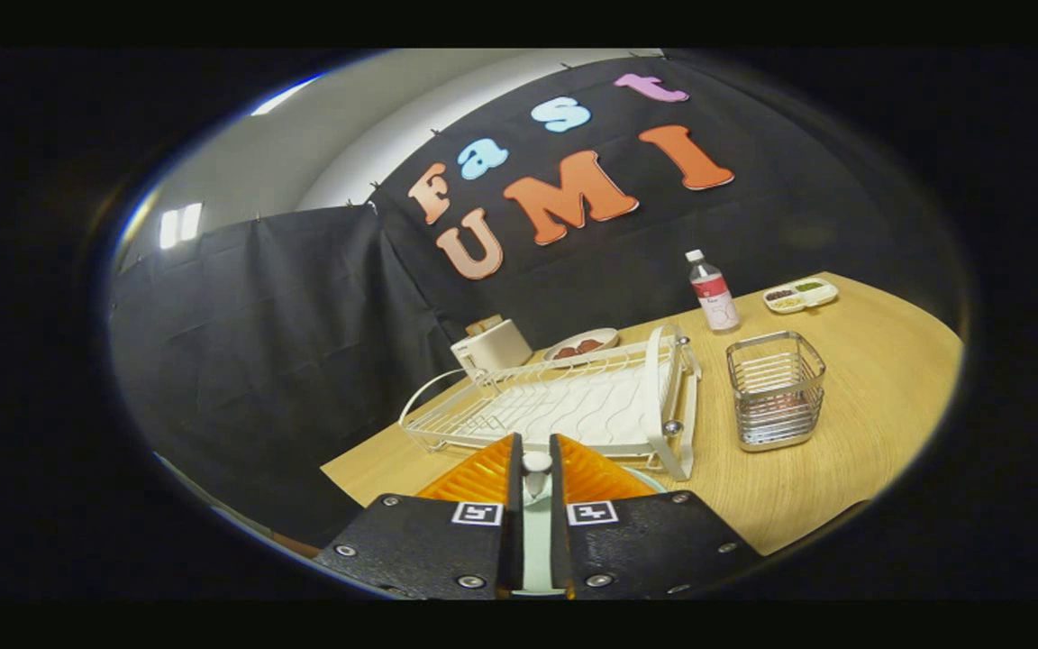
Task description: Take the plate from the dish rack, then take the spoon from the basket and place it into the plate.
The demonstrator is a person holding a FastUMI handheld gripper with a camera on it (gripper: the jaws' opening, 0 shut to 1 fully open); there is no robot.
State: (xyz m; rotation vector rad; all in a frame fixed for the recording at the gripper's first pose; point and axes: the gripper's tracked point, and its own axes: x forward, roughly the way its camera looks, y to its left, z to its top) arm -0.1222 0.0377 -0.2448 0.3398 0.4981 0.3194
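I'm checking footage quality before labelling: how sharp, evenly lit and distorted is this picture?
Gripper view: strong fisheye bends the table edge and dish rack; mid-scene is fairly sharp, the bottle label soft. Light is even on the wood, dark toward the rim. The gripper close up, nearly shut around a pale spoon, looks slightly blurred.

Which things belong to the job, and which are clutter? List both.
Job: gripper, shut on the spoon; plate beside its fingers; dish rack; basket.
Lying about: toaster; dish of food; bottle; divided tray.

Shiny wire basket, seemingly metal
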